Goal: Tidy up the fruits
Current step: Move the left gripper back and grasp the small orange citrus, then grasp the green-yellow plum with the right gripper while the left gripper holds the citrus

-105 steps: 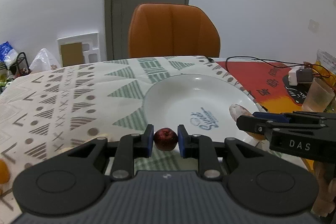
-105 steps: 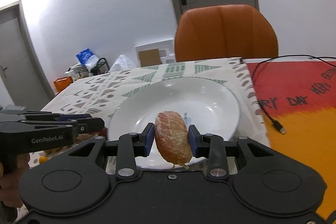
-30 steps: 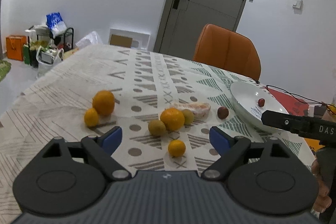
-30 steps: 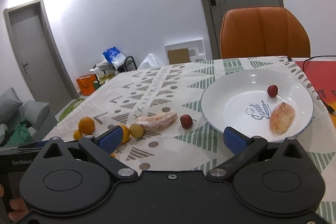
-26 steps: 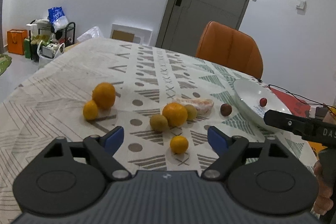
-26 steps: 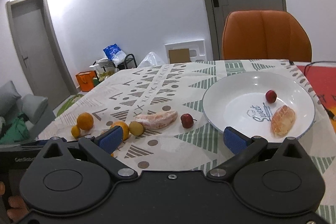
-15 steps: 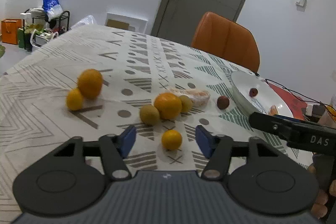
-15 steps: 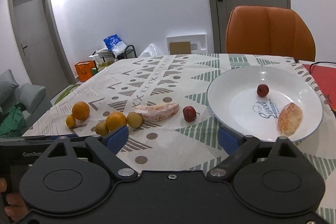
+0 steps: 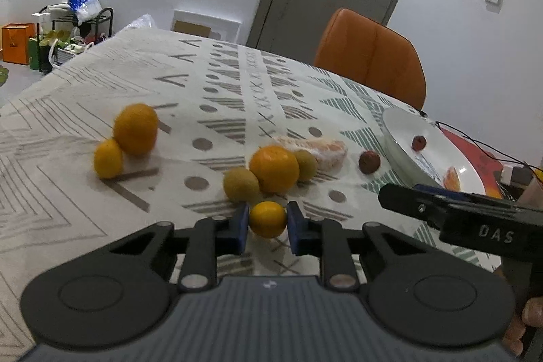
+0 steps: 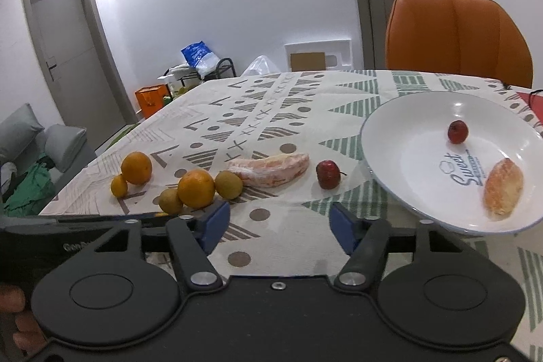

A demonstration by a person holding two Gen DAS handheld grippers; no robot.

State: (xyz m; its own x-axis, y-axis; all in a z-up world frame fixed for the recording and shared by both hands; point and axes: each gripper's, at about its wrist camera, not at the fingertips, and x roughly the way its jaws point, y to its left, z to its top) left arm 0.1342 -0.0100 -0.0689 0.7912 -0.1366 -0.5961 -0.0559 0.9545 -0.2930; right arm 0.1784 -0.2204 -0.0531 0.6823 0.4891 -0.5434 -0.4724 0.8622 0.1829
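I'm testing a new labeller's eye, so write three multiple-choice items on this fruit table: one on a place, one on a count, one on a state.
1. What lies in the white plate?
A) a small red fruit and a peeled citrus piece
B) two whole oranges
C) nothing

2. How many small red fruits show in the right wrist view?
A) one
B) two
C) four

3. What state is the left claw in?
A) wide open over bare cloth
B) closed on a small orange fruit
C) closed on the plate's rim

Answers:
1 A: the plate holds one red fruit and the peeled citrus piece.
2 B: besides the one in the plate, a second red fruit lies on the tablecloth beside it.
3 B: both blue pads press on the small orange fruit.
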